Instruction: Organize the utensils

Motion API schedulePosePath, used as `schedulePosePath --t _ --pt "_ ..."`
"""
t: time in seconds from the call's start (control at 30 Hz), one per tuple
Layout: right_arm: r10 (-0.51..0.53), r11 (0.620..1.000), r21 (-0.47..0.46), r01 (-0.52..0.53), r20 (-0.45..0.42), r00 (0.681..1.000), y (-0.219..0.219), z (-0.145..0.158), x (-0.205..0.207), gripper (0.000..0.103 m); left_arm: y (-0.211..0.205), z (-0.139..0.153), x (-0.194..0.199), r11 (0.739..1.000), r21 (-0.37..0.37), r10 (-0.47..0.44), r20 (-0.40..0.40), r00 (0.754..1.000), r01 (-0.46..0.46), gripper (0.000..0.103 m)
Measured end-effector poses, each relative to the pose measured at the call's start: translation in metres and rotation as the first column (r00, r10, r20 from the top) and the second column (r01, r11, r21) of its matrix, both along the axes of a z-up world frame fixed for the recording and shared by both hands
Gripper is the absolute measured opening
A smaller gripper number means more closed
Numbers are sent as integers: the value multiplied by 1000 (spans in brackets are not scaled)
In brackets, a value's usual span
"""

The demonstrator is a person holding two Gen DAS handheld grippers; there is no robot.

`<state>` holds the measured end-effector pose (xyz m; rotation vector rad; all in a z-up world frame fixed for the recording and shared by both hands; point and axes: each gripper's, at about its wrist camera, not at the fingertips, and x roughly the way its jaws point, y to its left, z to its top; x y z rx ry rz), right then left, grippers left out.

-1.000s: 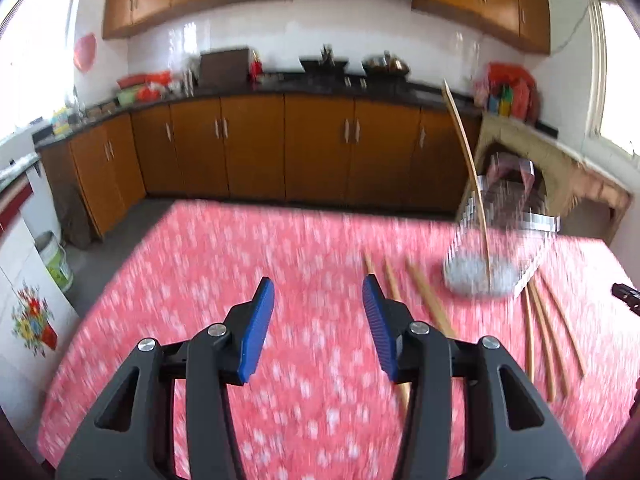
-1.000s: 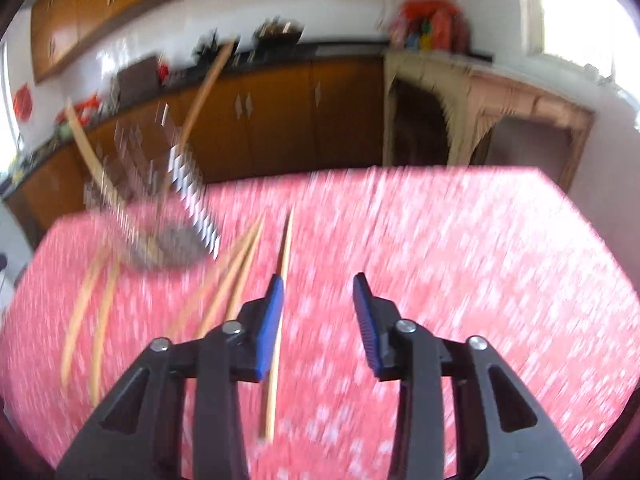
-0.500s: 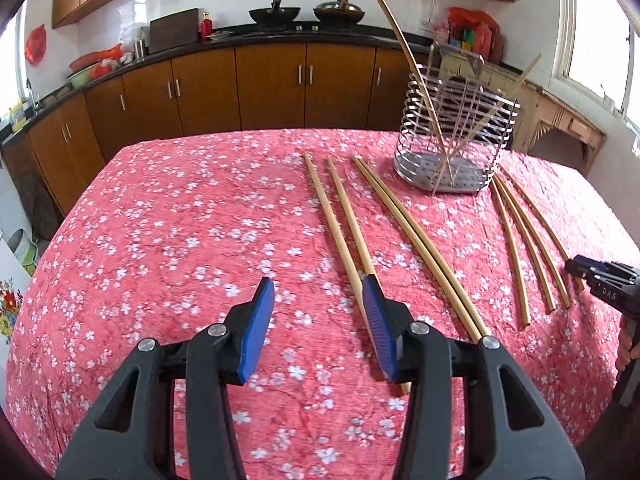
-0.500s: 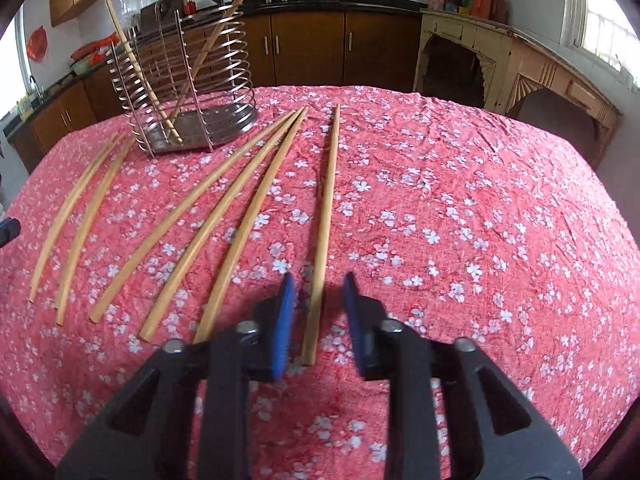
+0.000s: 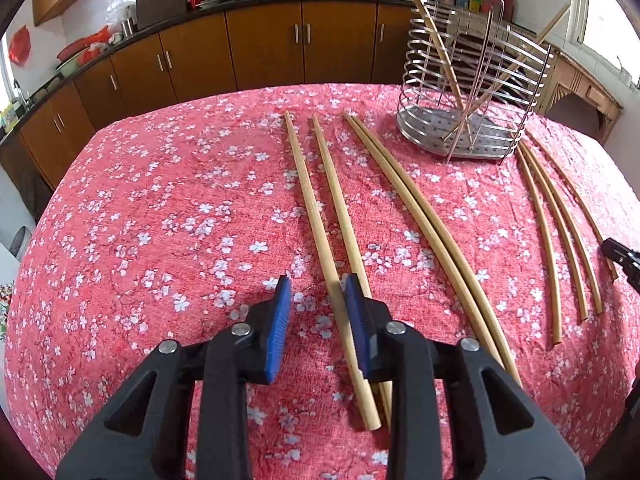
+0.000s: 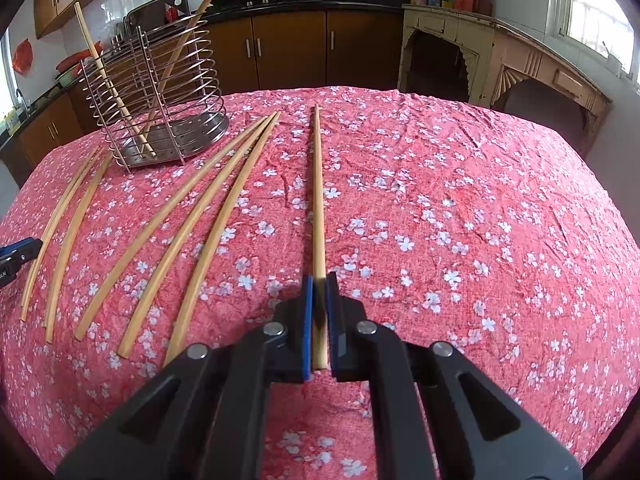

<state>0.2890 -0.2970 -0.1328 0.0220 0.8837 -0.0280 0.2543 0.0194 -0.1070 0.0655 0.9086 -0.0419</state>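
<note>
chopstick (image 6: 318, 216): near end hidden between fingers (image 6: 307, 320) | holder (image 5: 472, 92): top cropped

My right gripper (image 6: 319, 280) sits low over the worktop (image 6: 460, 208), jaws nearly closed on a chopstick (image 6: 318, 200) (blue pads touching it). My left gripper (image 5: 316, 292) hovers there too, jaws parted.

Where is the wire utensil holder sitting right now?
The wire utensil holder stands upright at the far left of the right wrist view, on the red floral tablecloth, with loose chopsticks lying on both sides; two chopsticks lean inside it.
</note>
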Motion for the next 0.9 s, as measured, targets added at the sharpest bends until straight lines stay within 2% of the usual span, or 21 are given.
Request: schedulePosePath --t 0.13,0.2,0.4,0.5,0.6,0.7,0.8,0.87,0.9 --pt "-5 1000 -11 5 0 1000 3 0 4 8 2 1 0 999 27 18 0 1000 -18 13" --pt "-29 999 -16 29 0 1000 -2 0 9 8 13 2 4 999 18 44 -5 999 -44 9" --pt "-139 990 12 139 3 990 -37 0 23 8 59 3 14 991 26 128 3 992 -128 8" --pt "-167 986 10 167 4 986 -47 1 28 8 67 2 18 991 32 132 12 991 -132 8" --pt "-170 985 21 170 -1 985 -51 0 28 8 73 3 13 993 -3 119 15 993 -119 8" --pt "-152 986 67 152 -5 988 -54 2 18 14 82 5 -6 994 -54 98 28 995 -97 9" --pt "-128 991 49 127 16 992 -48 4 4 23 87 5 -27 995 -64 73 31 997 -71 13" --pt "-116 992 54 116 6 993 -47 1 -1 24 86 4 -34 996 -61 64 26 998 -62 26" --pt "-114 992 54 114 -4 993 -46 -2 -3 25 84 3 -35 997 -57 61 24 998 -60 29"
